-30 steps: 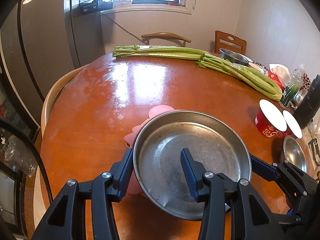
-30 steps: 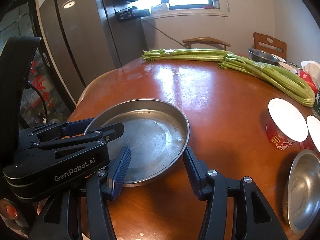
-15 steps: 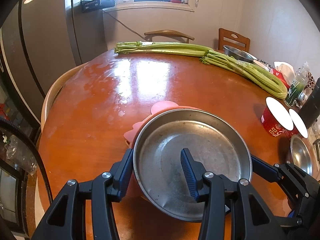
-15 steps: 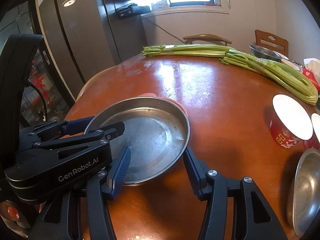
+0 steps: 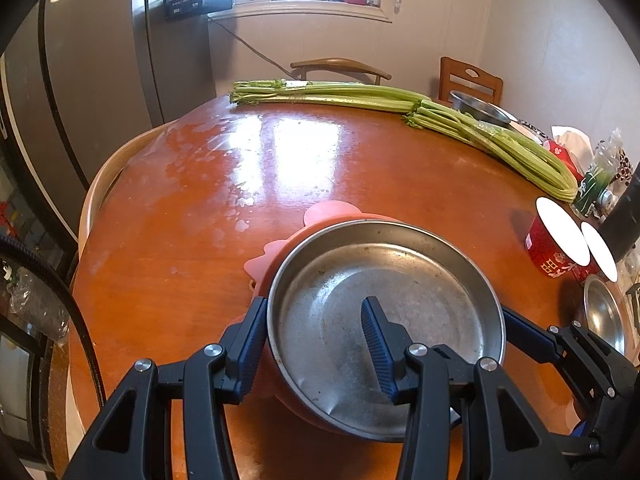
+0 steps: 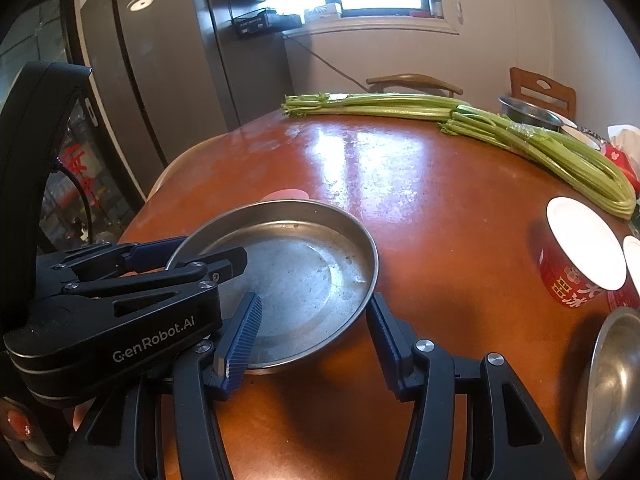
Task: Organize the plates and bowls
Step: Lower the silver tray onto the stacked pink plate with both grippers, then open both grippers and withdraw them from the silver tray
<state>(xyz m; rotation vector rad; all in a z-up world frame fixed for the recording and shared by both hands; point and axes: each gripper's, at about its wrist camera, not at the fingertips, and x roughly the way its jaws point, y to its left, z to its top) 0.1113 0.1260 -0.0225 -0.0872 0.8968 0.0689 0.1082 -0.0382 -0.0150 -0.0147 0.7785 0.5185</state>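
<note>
Steel pan (image 5: 384, 320) near the table's (image 5: 200, 208) near edge, toward its left side, nested on a pink plate (image 5: 276, 248) peeping out along the pan's far-left rim. Left gripper (image 5: 314, 344) astride the pan's near-left wall: one finger (image 5: 250, 344) outside, against the pink rim, the other inside on the pan floor, seemingly clamped on steel and pink together, though actual pad contact is hard to read. Right gripper (image 6: 312, 330) astride the near-right rim, one finger inside, one outside, jaws wide apart and apparently not pinching. Round pan, so no long axis. Both grippers at the near rim, pan lying ahead of both; left likely the carrier. Steel bowl (image 6: 608, 392) at the near-right edge, beside the red bowl (image 6: 576, 256): plausible next pieces for the stack.
</note>
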